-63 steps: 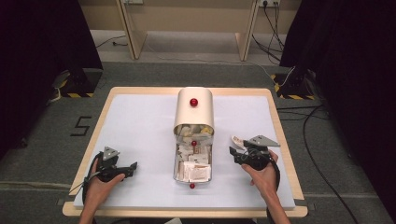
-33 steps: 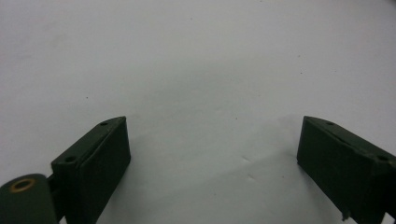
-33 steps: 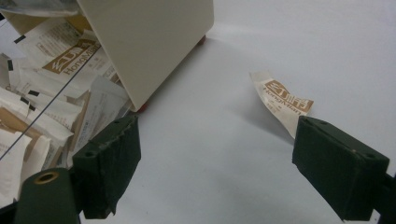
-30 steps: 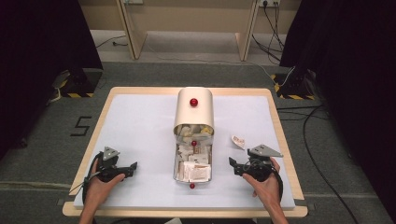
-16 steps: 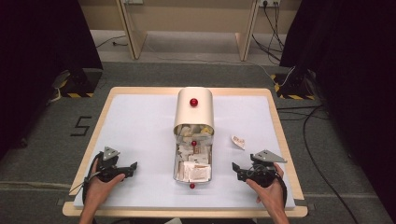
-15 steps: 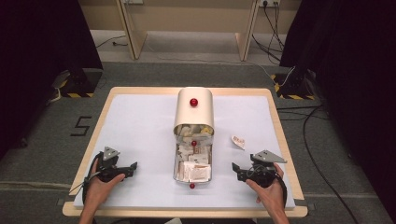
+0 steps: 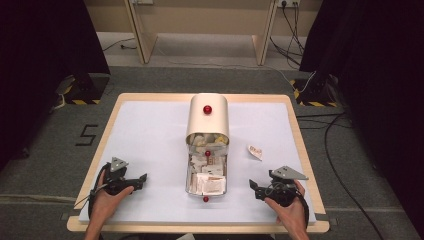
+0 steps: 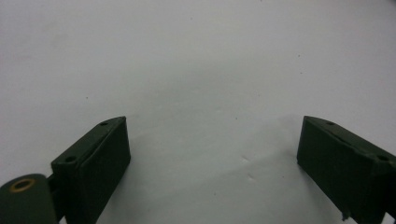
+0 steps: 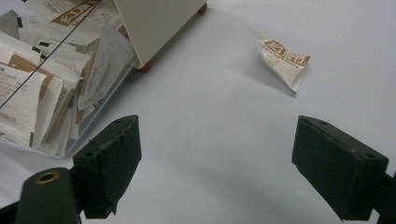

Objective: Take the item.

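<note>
The right claw (image 7: 257,189) sits near the bench's front right corner, held in the person's right hand (image 7: 289,212), its jaws spread wide with nothing between them. In the right gripper view the same claw (image 9: 215,163) looks across bare white surface toward a single paper packet (image 9: 281,58) with brown print, which lies flat on the bench well beyond the jaws and apart from them. In the high view that packet (image 7: 255,151) lies between the claw and the box, just right of the box's open tray.

The left claw (image 7: 139,179) rests near the front left corner in the person's left hand (image 7: 105,202), also spread wide and empty; in the left gripper view the claw (image 8: 212,158) looks onto plain white bench top.

In the middle of the bench (image 7: 150,130) stands a cream box (image 7: 207,120) with a rounded hood and a red knob (image 7: 207,109) on top. A clear tray (image 7: 206,172) reaches out from it toward the person, packed with more white and brown packets (image 7: 209,181). Small red feet show at the tray's front and beneath the hood.
</note>
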`<state>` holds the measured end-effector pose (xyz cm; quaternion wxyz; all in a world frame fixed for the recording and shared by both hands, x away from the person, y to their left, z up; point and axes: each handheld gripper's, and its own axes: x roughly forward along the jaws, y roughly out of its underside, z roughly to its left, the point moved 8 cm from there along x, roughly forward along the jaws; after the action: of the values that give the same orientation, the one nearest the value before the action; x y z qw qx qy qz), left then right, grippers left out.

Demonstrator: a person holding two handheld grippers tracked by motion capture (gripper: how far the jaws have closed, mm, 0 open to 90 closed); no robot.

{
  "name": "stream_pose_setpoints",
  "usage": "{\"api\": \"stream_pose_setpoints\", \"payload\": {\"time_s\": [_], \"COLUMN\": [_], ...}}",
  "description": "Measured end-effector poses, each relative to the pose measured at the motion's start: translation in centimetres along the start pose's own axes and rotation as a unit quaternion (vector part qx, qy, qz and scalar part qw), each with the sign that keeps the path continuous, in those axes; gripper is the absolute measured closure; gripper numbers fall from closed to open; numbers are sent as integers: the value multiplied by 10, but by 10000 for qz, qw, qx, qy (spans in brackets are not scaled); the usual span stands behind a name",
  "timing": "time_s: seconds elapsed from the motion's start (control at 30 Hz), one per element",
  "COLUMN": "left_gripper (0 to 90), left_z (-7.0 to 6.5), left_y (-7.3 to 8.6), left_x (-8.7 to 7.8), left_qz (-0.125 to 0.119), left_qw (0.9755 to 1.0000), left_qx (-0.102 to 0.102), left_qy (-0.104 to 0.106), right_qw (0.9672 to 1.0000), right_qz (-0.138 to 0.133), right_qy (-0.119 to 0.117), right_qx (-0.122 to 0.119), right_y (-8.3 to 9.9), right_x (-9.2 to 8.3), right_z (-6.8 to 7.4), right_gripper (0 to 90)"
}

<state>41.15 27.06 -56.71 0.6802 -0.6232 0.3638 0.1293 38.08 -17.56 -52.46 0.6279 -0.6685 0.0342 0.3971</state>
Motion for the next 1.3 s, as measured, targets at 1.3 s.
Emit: {"api": "stream_pose_setpoints", "payload": {"time_s": [1.3], "left_gripper": [86], "left_z": [0], "left_y": [0], "left_x": [0], "left_qz": [7], "left_qw": [10000], "left_qx": [29], "left_qy": [-27], "right_qw": [9989], "right_qz": [472], "right_qy": [61], "right_qx": [-41], "right_y": [39], "right_x": [-19], "right_z": [2], "right_gripper": [163]}}
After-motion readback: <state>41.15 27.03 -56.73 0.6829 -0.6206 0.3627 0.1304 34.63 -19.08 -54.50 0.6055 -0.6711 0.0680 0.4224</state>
